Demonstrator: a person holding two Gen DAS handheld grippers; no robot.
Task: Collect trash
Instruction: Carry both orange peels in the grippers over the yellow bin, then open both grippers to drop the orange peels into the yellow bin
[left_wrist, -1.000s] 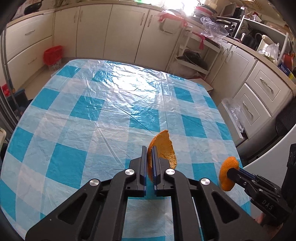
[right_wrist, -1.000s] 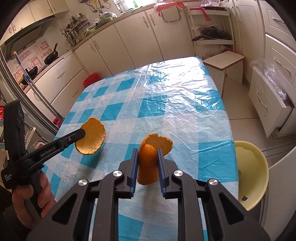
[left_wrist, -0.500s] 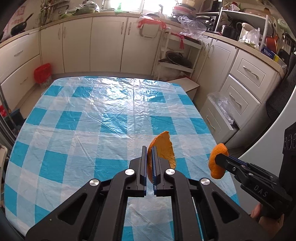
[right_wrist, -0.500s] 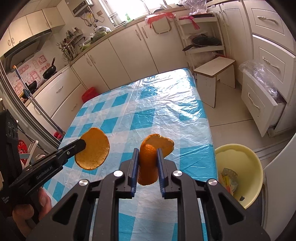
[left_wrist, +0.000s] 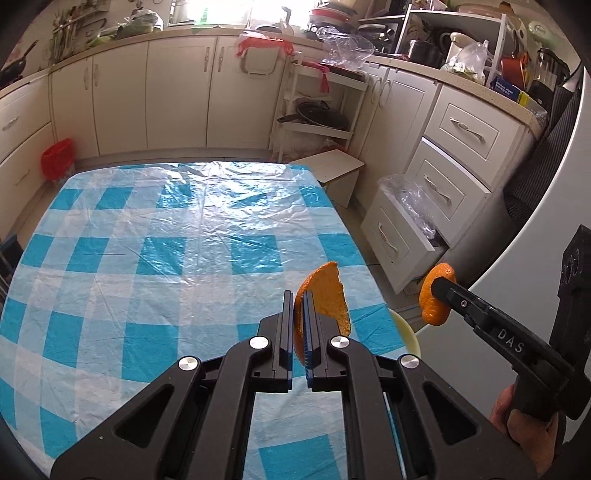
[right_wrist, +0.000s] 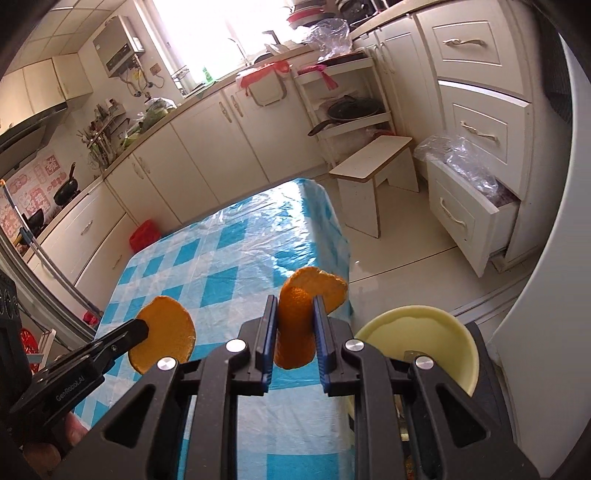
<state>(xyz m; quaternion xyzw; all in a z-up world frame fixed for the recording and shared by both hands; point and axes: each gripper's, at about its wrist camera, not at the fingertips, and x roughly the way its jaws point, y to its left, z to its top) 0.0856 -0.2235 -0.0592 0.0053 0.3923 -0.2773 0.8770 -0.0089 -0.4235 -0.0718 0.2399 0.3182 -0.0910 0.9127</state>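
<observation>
My left gripper (left_wrist: 298, 295) is shut on a flat piece of orange peel (left_wrist: 327, 291) and holds it above the table's right edge; it also shows in the right wrist view (right_wrist: 162, 338). My right gripper (right_wrist: 294, 302) is shut on a curled piece of orange peel (right_wrist: 297, 325), seen in the left wrist view (left_wrist: 436, 293) out past the table's edge. A yellow bin (right_wrist: 421, 339) stands on the floor beside the table, just right of my right gripper; only its rim (left_wrist: 406, 332) shows in the left wrist view.
The table (left_wrist: 147, 258) has a blue-and-white checked cloth under clear plastic. A white stool (right_wrist: 373, 166) stands beyond its far end. An open drawer (right_wrist: 469, 206) with a plastic bag juts out on the right. Cabinets line the walls.
Both grippers have risen and swung to the right with their peels. The yellow bin now lies close under the right gripper, and the floor by the drawers has come into view.
</observation>
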